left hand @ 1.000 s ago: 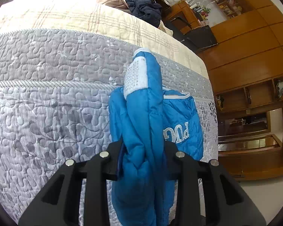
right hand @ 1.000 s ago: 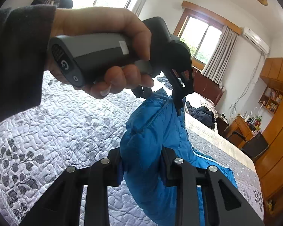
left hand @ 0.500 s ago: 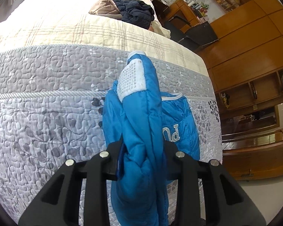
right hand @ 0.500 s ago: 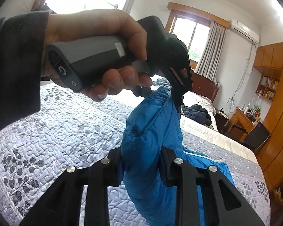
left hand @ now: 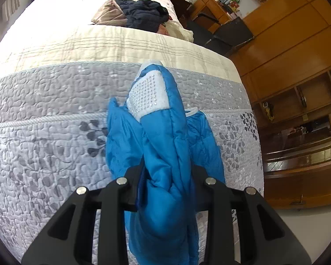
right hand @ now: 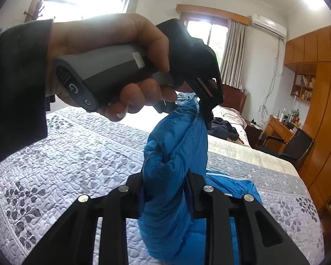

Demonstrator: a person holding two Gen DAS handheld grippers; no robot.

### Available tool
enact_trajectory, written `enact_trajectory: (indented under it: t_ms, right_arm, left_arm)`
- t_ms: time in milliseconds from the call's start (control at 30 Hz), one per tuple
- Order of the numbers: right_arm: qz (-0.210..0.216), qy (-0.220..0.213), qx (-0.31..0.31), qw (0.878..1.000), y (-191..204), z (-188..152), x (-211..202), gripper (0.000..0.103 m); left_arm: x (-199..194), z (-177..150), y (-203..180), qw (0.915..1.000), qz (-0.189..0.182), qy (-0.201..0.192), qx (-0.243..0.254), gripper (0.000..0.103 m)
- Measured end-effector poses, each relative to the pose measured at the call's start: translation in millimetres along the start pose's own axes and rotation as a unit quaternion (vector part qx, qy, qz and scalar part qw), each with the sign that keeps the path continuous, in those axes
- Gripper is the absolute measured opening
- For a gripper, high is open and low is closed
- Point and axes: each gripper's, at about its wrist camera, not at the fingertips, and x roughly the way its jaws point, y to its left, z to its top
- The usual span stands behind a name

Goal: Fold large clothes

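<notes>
Lifted higher off grey quilted bedspread [left hand: 55, 137]: puffy blue padded jacket [left hand: 165, 154], clamped in left tongs [left hand: 165, 185] and right tongs [right hand: 165, 190]; wooden wardrobe [left hand: 293, 50] beyond.

Pretty normal bedroom: big bed [left hand: 55, 114] with a grey leaf-pattern quilt, cream cover further up, dark clothes [left hand: 143, 14] piled near the head. Wooden wardrobe [right hand: 324, 119] wall on one side, a small desk [right hand: 275, 128] with clutter and a black chair [right hand: 295, 143] next to it. Two curtained windows [right hand: 207, 34] blasting daylight, air conditioner [right hand: 268, 25] above, white walls.
</notes>
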Motion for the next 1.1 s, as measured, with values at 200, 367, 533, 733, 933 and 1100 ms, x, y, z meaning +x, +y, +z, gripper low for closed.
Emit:
enact_trajectory:
  t_ms: [200,367,533,733,933,1100]
  right_arm:
    - [-0.005,-0.002,0.028,1.0,-30,-11,-11,0.028]
    - [-0.007,-0.001,0.049,0.999,-57,-22,-16,0.028]
    - [-0.011,0.003,0.069,0.998,-81,-37,-19,0.027]
    - [-0.016,0.009,0.091,0.996,-106,-55,-19,0.027]
    - [-0.01,0.014,0.128,0.992,-134,-76,-20,0.026]
    - [0.017,0.018,0.184,0.983,-165,-102,-19,0.024]
  left_arm:
    - [18,0,-38,0.9997,0.016,0.006,0.016,0.03]
    - [40,0,-64,0.9992,0.028,0.012,0.025,0.03]
    - [66,0,-88,0.9985,0.039,0.022,0.033,0.03]
    - [100,-1,-109,0.997,0.054,0.037,0.043,0.03]
    - [133,0,-125,0.996,0.06,0.049,0.045,0.03]
    - [162,-1,-138,0.9947,0.075,0.049,0.051,0.031]
